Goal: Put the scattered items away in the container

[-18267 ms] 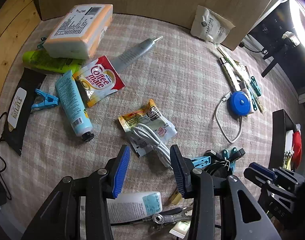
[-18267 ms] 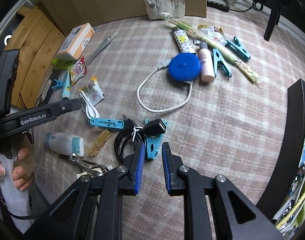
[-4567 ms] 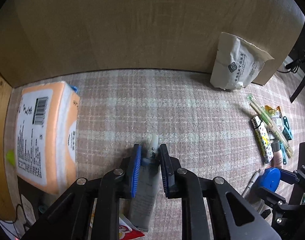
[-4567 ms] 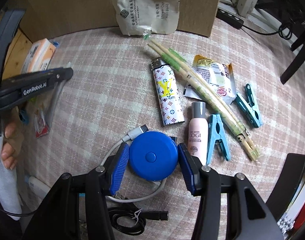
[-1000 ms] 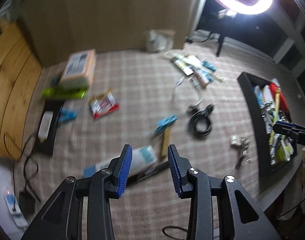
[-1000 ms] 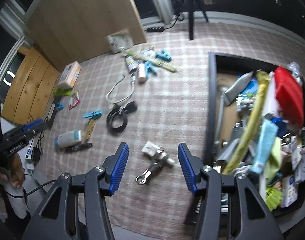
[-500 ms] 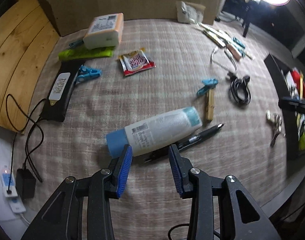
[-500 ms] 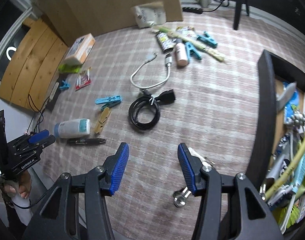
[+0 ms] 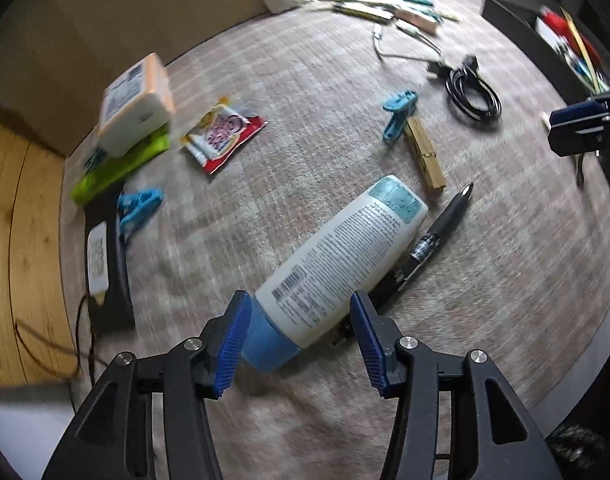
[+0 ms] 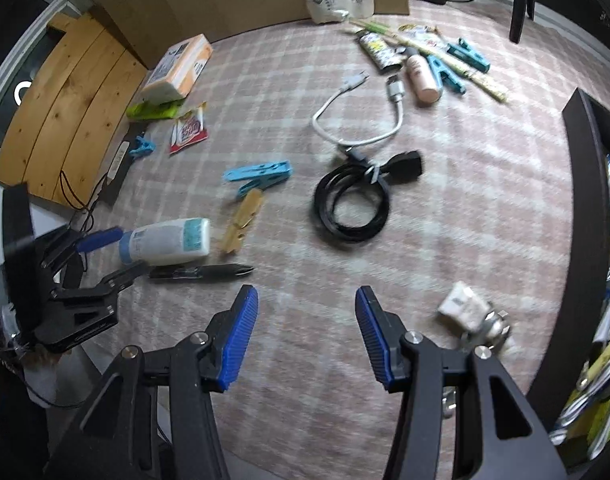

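Lotion bottle point(image 9: 337, 252) (white, blue cap) lies on the checked worktop point(image 9: 505, 264) between the spread fingers of the left hand-held gripper point(image 9: 299, 338), untouched. Right hand-held gripper point(image 10: 307, 334) hovers open; the black container point(image 10: 585, 184) sits far right.

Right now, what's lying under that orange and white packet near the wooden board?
A bright green pouch sticks out from under the orange and white packet, with a bit of blue at its edge. Whatever else lies beneath is covered, and the picture is blurred.
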`<state>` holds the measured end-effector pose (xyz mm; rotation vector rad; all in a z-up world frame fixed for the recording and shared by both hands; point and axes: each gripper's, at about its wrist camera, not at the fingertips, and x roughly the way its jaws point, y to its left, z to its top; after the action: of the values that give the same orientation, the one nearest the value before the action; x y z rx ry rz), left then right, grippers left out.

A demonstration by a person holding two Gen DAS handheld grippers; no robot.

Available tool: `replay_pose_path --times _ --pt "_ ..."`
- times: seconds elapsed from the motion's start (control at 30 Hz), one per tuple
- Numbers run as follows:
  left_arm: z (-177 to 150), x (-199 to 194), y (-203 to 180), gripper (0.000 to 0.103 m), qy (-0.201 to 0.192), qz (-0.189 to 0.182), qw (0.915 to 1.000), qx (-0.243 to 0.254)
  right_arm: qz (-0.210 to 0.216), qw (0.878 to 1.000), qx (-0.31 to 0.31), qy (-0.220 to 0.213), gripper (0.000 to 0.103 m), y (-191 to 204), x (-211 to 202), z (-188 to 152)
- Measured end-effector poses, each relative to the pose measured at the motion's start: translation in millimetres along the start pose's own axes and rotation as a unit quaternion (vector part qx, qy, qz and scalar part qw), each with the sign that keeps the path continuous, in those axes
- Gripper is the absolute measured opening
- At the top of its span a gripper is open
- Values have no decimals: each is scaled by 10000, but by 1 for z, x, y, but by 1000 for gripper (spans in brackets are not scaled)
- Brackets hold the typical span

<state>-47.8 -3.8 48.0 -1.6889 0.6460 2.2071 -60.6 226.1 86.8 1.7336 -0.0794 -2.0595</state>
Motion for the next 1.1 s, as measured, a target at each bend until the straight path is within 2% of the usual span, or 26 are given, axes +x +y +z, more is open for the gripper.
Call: replay_pose_path --times 0.13,0.23,0.37,0.47,0.53,0.67,0.83,1.1 --pt "1 5 2 61 -58 -179 9992 365 143 9997 197 -18 50 15 8 -1" --pt "-3 10 10 60 -40 -289 9988 385 268 9993 264 27 50 32 18 2" --pt "-6 19 21 61 -14 -628 9975 318 576 9976 355 117 49 58 34 6" --pt "-6 26 28 55 37 -910 9958 69 582 9974 383 168 46 76 50 13" --pt "-9 26 32 46 18 -1119 9937 -96 615 9966 496 238 41 82 62 19" --pt "-17 27 38 46 -114 -1382 9896 -393 797 9930 810 312 40 86 79 33" --pt "-21 29 55 46 -226 -1776 9803 -838 826 9921 879 349 40 97 96 44" --pt "-19 30 59 45 -382 -1861 9762 -1044 968 9913 807 369 40 118 107 51"
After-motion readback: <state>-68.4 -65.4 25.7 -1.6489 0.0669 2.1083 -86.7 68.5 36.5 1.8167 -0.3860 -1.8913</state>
